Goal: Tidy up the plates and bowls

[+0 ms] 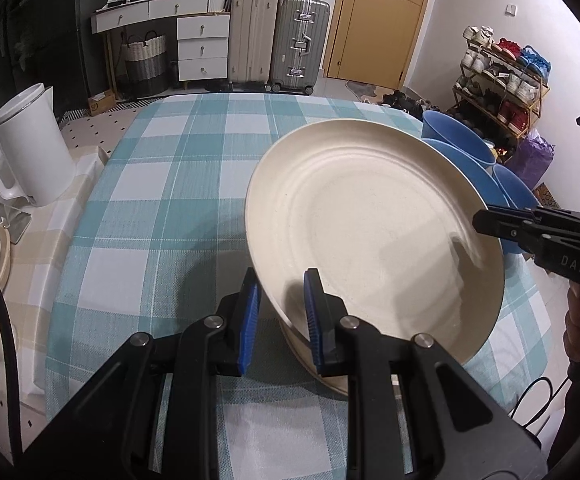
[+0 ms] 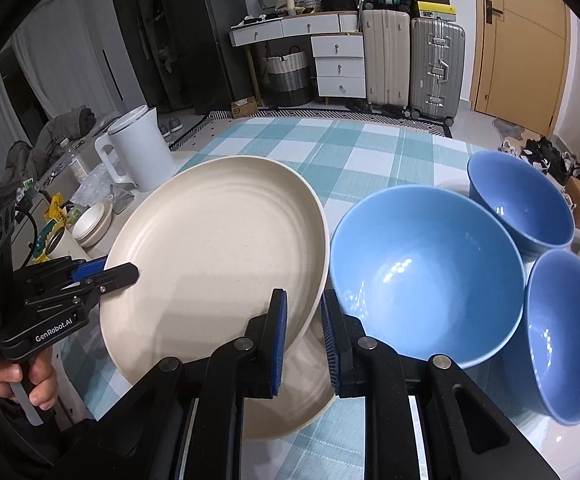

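The cream plate (image 2: 213,256) is held tilted above a second plate (image 2: 302,392) on the bench (image 1: 169,168), pinched at opposite rims by left tool (image 1: 279,316) and right tool (image 2: 304,336). Stiff, light-looking (probably slippery), so rim grips are best.

Plate (image 2: 209,256) tilted above second plate (image 2: 306,392) on table (image 2: 330,148); three bowls (image 2: 422,276) clustered just right; kettle (image 2: 137,148) far left
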Demonstrator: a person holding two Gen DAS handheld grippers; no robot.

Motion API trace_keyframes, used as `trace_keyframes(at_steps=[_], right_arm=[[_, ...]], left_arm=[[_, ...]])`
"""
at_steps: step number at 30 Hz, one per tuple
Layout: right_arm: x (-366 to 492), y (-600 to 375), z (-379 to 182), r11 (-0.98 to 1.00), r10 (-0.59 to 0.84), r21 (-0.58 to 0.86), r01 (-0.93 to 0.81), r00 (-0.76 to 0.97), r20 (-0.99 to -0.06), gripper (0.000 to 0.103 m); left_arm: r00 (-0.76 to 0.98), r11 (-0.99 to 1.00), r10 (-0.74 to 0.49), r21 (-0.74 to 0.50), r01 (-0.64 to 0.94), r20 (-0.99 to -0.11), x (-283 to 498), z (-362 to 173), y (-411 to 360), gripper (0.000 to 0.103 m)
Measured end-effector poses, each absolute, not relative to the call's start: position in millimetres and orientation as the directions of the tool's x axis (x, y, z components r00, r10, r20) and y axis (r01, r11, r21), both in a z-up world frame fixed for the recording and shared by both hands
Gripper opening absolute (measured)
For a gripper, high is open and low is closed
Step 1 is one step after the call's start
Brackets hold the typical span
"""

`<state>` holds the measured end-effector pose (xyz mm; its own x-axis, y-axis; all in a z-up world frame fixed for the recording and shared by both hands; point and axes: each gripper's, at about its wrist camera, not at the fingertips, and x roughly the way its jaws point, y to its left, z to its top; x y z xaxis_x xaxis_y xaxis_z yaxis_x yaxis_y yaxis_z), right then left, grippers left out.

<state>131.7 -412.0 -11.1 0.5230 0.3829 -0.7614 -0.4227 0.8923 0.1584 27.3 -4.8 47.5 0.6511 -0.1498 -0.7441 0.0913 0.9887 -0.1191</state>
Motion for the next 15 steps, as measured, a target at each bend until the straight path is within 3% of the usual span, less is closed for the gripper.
trace_keyframes(at_steps=[15], right_arm=[[110.7, -416.6, -26.2, 0.897, 0.387, 0.176, -0.406, 0.527, -0.757, 0.019]], left_arm=[[0.627, 0.989, -0.144, -0.097, 0.108, -0.766, 22.4, 27.1, -7.5, 0.018]])
